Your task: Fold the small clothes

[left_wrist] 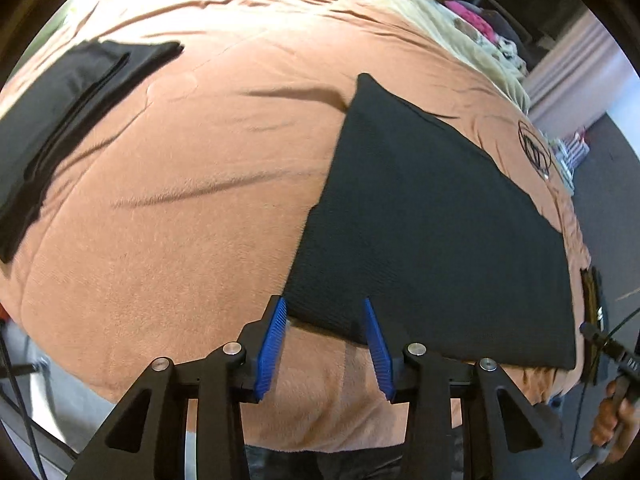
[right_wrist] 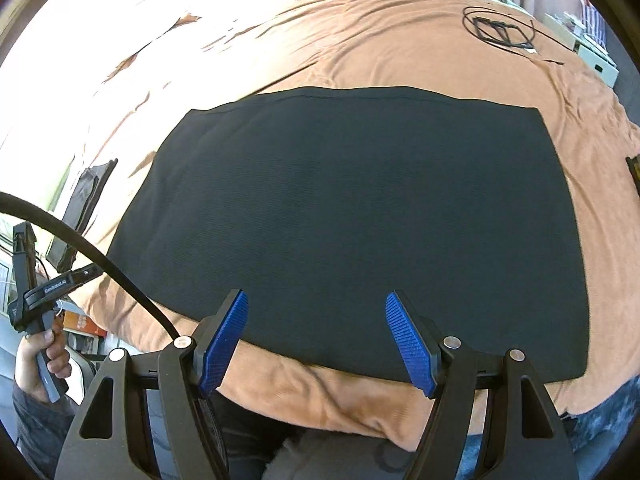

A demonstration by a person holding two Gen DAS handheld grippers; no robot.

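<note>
- Two grippers hang over a bed covered by an orange-brown blanket.
- Black garment: spread flat on the blanket, near edge at the bed's front.
- Left gripper: blue pads partly apart, straddling the garment's near corner; whether they press the cloth cannot be told.
- Right gripper: pads set wide, over the garment's near edge, gripping nothing.
- Folded black clothes: well apart, at far left.

Black cloth spread flat on orange blanket; near corner lying between blue pads of left claw, not pinched. Folded dark garment far left of cloth.
</note>
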